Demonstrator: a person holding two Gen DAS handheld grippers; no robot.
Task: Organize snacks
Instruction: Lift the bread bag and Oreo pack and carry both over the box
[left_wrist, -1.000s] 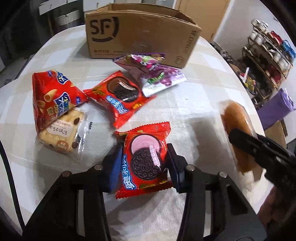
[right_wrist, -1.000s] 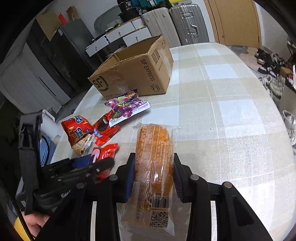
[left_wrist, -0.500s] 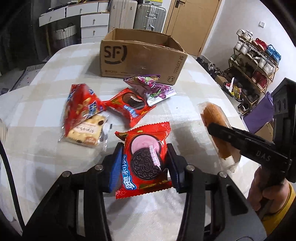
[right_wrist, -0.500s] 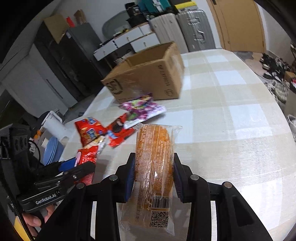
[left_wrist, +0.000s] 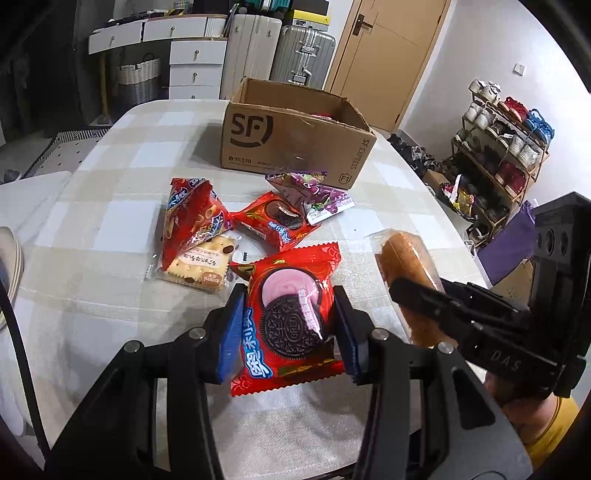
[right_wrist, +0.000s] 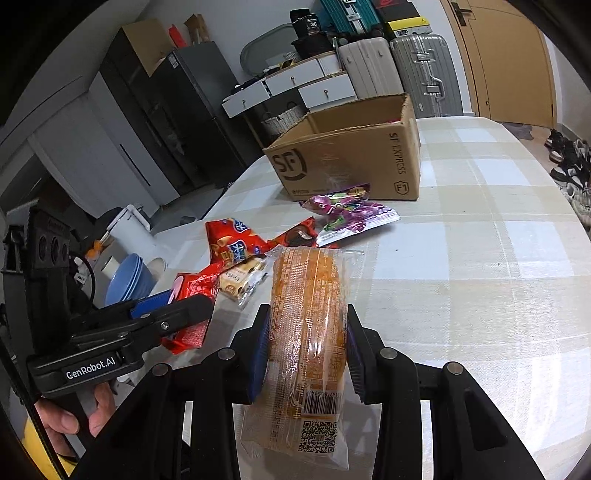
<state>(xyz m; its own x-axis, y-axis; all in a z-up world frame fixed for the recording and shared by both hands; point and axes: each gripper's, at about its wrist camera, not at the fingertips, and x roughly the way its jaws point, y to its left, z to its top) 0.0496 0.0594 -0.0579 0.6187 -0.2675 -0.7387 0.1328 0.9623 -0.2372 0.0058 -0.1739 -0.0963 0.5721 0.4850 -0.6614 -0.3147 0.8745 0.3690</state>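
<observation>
A: What is sitting in front of the cardboard box (left_wrist: 295, 147), going left to right?

B: A red cone-snack bag (left_wrist: 192, 218), a cracker pack (left_wrist: 199, 267), a chocolate cookie pack (left_wrist: 275, 219) and a purple candy bag (left_wrist: 317, 194) are lying on the table (left_wrist: 110, 221).

A: And the grippers?

B: Nearer the camera than the box, the left gripper (left_wrist: 290, 328) is clamping a red Oreo packet (left_wrist: 288, 317); the right gripper (right_wrist: 306, 354) is clamping a wrapped orange cake roll (right_wrist: 308, 325), both lifted clear of the table.

Checked table (left_wrist: 110, 221) — cardboard box (left_wrist: 291, 147), four loose snack packets (left_wrist: 273, 221) beside it
</observation>
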